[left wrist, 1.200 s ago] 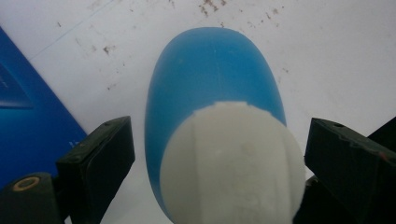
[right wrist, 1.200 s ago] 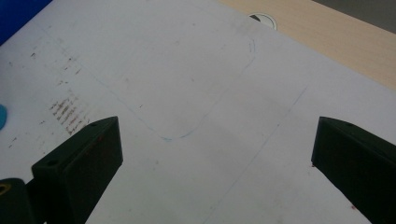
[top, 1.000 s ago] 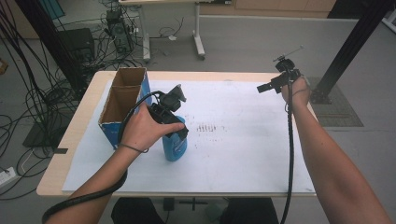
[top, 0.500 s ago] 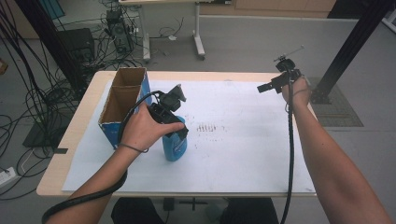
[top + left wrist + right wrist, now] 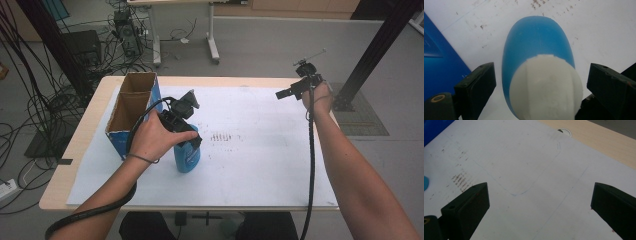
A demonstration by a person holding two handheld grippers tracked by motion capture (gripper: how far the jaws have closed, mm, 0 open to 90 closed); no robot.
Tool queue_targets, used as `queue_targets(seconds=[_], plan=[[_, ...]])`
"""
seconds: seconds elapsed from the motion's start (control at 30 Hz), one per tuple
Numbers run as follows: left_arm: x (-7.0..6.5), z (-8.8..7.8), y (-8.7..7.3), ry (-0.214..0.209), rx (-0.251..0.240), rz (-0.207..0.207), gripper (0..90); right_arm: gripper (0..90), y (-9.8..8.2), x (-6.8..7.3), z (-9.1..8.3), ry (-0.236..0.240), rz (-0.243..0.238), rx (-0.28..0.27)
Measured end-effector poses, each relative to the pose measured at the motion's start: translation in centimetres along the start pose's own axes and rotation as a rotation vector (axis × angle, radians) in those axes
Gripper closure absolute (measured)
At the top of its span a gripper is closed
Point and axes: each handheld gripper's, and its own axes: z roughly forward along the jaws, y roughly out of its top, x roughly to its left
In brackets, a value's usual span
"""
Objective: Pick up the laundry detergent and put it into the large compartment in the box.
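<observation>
Both forearms are bare, no sleeves at all, and there's a thin dark band around the left wrist. The left claw [image 5: 187, 131] is a chunky black block with a small dark plate sticking up on top, and a thick black cable loops off it past the elbow. The right claw [image 5: 284, 93] is black too, smaller looking, with a thin metal rod poking up like an antenna and a slimmer black cable [image 5: 311, 165] hanging down along the arm. Up close the jaws are flat matte black pads with little screw holes, plus a brass-coloured ring [image 5: 436, 98] near the base.
</observation>
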Motion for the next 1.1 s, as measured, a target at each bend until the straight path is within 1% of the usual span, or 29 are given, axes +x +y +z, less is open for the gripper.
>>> queue_targets(seconds=[0.23,0.27,0.33,0.37,0.43,0.47,0.57,0.77,0.83,1.0,1.1], plan=[[0.07,0.27,0.00,0.007,0.008,-0.001,9.2,1.8,-0.05,-0.09,0.06,0.004,0.006,0.002],[0.09,0.27,0.06,0.008,0.005,-0.007,10.2,1.8,-0.05,-0.07,0.06,0.002,0.007,0.004],[0.15,0.23,0.12,0.014,0.007,-0.004,13.2,1.8,-0.05,-0.08,0.08,0.003,0.005,0.002],[0.14,0.14,0.18,0.015,0.000,-0.004,14.6,1.8,-0.06,-0.08,0.11,0.005,0.005,0.002],[0.14,0.09,0.23,0.014,0.002,-0.005,15.0,1.8,-0.06,-0.08,0.14,0.006,0.004,0.003],[0.12,0.05,0.27,0.015,0.007,-0.004,17.3,1.8,-0.03,-0.07,0.16,0.008,0.002,0.000],[0.14,0.02,0.34,0.018,0.006,0.000,19.5,1.8,0.00,-0.05,0.20,0.007,0.001,0.000],[0.30,-0.14,0.28,0.014,0.004,-0.005,27.4,1.8,-0.03,-0.10,0.18,0.008,0.002,0.000],[0.31,-0.14,0.24,0.011,0.005,-0.007,27.5,1.8,-0.05,-0.13,0.15,0.007,0.004,-0.001],[0.26,-0.02,0.23,0.009,0.009,-0.002,35.7,1.8,-0.06,-0.16,0.12,0.006,0.002,-0.001],[0.23,0.05,0.28,0.013,0.012,0.000,36.9,1.8,-0.03,-0.13,0.16,0.006,0.002,0.001]])
